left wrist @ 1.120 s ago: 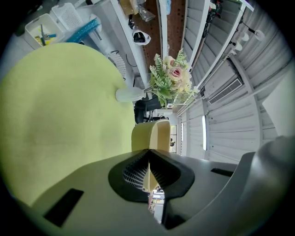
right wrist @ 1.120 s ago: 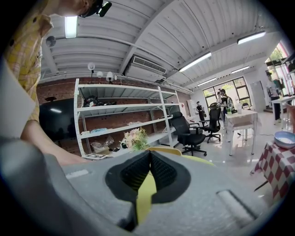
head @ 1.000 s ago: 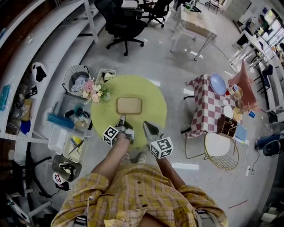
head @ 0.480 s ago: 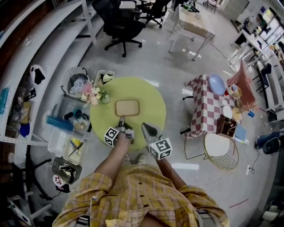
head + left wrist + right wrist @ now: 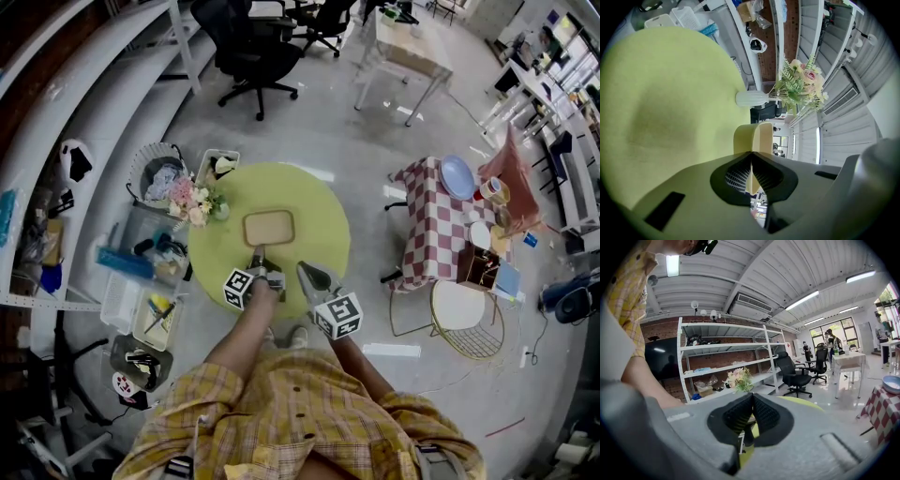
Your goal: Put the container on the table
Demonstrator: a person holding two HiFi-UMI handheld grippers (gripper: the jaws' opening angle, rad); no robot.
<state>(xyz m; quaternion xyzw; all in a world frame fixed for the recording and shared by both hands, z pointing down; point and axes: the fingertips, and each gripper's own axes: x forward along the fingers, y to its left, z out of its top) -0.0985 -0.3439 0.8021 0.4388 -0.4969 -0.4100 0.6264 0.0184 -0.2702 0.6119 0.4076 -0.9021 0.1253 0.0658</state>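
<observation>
Left gripper [image 5: 257, 255] clamped on the near rim of the container [image 5: 269, 227]. In the left gripper view the two ribbed jaws of the left gripper [image 5: 751, 154] are closed on the thin tan edge of the container [image 5: 752, 138], which sticks out just past the tips.

Container: shallow, tan, rectangular with rounded corners, open side up. It lies flat near the middle of the round yellow-green table [image 5: 314, 202], with bare table top on all sides of it.

Right gripper [image 5: 305, 269] is over the near edge of the table, just to the right of the left one and apart from the container. Its own view shows the jaws of the right gripper [image 5: 752, 401] pressed together with nothing between them; only the green table edge shows beyond.

On the table's left edge is a bunch of pink and white flowers [image 5: 192, 197]; the left gripper view shows the flowers [image 5: 799, 86] in a white ribbed vase [image 5: 751, 98].

On the floor left of the table are clear bins [image 5: 150, 309] of odds and ends. A black office chair [image 5: 258, 47] is beyond the table. To the right is a red-and-white checked table [image 5: 431, 225] carrying a blue plate [image 5: 460, 176], with a wire chair [image 5: 464, 319] beside it.

The person wears a yellow plaid shirt [image 5: 300, 412].
</observation>
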